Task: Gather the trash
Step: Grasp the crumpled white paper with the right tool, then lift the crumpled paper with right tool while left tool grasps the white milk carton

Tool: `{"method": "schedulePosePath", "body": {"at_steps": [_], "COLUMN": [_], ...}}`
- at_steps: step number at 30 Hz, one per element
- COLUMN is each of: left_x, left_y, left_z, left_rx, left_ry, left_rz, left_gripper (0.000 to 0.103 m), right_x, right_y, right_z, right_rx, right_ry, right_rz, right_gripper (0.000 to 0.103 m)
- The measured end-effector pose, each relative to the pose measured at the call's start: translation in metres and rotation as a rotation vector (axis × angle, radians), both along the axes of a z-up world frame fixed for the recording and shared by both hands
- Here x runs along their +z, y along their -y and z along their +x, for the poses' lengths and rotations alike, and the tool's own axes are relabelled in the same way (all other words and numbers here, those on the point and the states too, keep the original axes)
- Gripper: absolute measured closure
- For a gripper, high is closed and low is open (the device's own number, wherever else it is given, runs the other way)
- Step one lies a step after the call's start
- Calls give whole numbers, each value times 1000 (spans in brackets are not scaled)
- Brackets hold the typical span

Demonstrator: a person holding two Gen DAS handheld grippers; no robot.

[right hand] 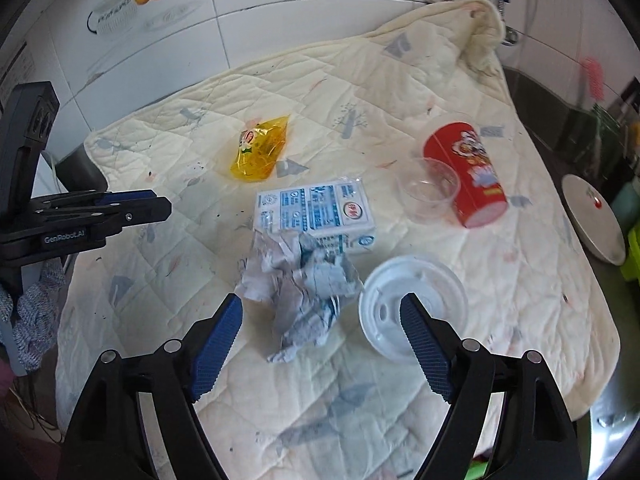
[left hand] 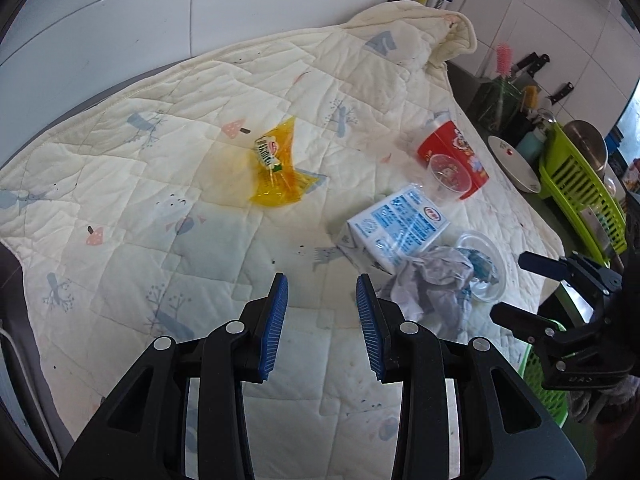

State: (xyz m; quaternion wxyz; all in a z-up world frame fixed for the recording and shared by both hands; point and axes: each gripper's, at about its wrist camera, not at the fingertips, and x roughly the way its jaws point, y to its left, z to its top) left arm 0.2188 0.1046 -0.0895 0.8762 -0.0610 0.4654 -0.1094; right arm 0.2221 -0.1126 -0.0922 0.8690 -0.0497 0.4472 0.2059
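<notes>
White-tiled kitchen, quilted cloth [right hand: 400, 92] over table | trash: one yellow wrapper [right hand: 262, 148], one carton [right hand: 316, 210], one crumpled paper [right hand: 300, 292], one red cup [right hand: 468, 172], one clear cup [right hand: 430, 192], one white lid [right hand: 384, 312] | right tool [right hand: 320, 316] apart, empty, paper just ahead between fingertips | left tool [left hand: 322, 294] part-open, empty, paper at right.

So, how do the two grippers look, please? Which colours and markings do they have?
Both are black plastic frames with silver rivets and blue ribbed pads. The left gripper carries white "GenRobot.AI" lettering on its side, readable in the right wrist view. The right gripper looks the same.
</notes>
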Motion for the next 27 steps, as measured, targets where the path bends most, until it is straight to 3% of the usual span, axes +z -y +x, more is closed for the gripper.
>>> {"method": "schedulePosePath", "body": {"at_steps": [12,13,17,18,19,20,27], "left_x": [-2,-1,-2,-2,-2,-1,-1], "left_y": [-2,1,8,11,13,16,43], "left_z": [22,24,33,35,38,40,53], "left_rx": [-97,-112,-152,-162,-168,-175,-263], "left_ry": [4,7,11,12,15,25,46], "left_rz": [31,34,43,47,54,65,91], "left_gripper": [67,67,67,62,45,42,42], "right_x": [-32,-34,-35,-34,-33,-32,-14], "right_y": [-28,-30,-34,-33,-32,-31,-20], "right_z": [48,49,45,43,42,39,12], "right_rx": [101,109,125,118,115,111,73], "right_ry": [-65,-70,-88,-91,-93,-97,-77], "right_rz": [-54,-55,-28,-16,-8,12,47], "right_gripper": [25,27,56,63,66,71,77]}}
